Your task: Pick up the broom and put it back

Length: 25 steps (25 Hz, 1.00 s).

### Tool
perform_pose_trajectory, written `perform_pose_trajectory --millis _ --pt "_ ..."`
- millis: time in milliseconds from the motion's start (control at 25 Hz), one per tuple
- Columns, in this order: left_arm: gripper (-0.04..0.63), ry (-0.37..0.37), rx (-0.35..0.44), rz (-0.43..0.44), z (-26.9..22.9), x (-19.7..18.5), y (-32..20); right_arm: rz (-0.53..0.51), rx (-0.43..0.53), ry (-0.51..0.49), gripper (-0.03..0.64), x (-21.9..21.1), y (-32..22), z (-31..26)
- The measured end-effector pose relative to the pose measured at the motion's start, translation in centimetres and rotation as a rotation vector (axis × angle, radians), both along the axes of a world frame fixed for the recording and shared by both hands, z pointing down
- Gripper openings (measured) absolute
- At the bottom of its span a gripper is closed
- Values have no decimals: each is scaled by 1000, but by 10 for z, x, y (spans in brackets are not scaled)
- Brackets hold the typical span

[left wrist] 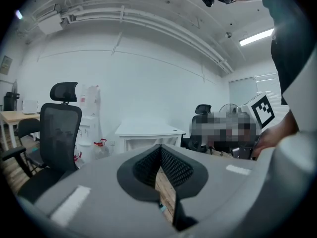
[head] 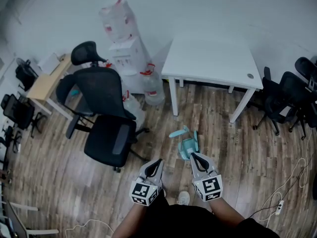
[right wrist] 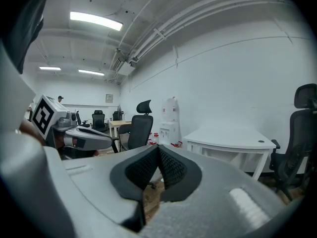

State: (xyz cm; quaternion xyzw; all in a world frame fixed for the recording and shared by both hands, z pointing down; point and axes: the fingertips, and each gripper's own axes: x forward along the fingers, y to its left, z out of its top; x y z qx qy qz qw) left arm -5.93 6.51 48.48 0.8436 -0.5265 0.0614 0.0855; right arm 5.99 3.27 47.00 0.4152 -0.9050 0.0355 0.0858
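Broom (head: 187,144): small teal plastic thing lying flat on the wood floor (head: 233,157), in front of the white table (head: 213,58). It sits at 12 o'clock from the right gripper (head: 194,156), just beyond its tips, and at 1 o'clock from the left gripper (head: 157,162). The black office chair (head: 106,128) is at 9 o'clock from the broom, well apart.

Both grippers have their jaws pressed together with nothing between them; neither touches the broom.

Handling guess: light, stiff plastic with a smooth, fairly slippery surface, not fragile. The bristle end is likely soft and would flex, so it makes a bad hold. The paler bar at the broom's 11 o'clock end looks like the handle, though it is too small to be sure. Best hold is probably across that bar, jaws opened first, near the head so it doesn't swing. It lies low, so a pinch from above seems easiest.
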Motion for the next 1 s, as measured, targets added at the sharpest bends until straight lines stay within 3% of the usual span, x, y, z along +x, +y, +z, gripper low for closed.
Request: perform_pose_trajectory --millis 200,680,1000 --pt "17 10 -5 55 4 -11 -34 41 -6 16 3 -13 -27 4" --pt "17 -10 16 275 -11 -51 -147 232 -3 34 3 -59 -110 -5" --pt "17 -9 1 402 2 -60 -177 356 -32 64 3 -68 -127 8"
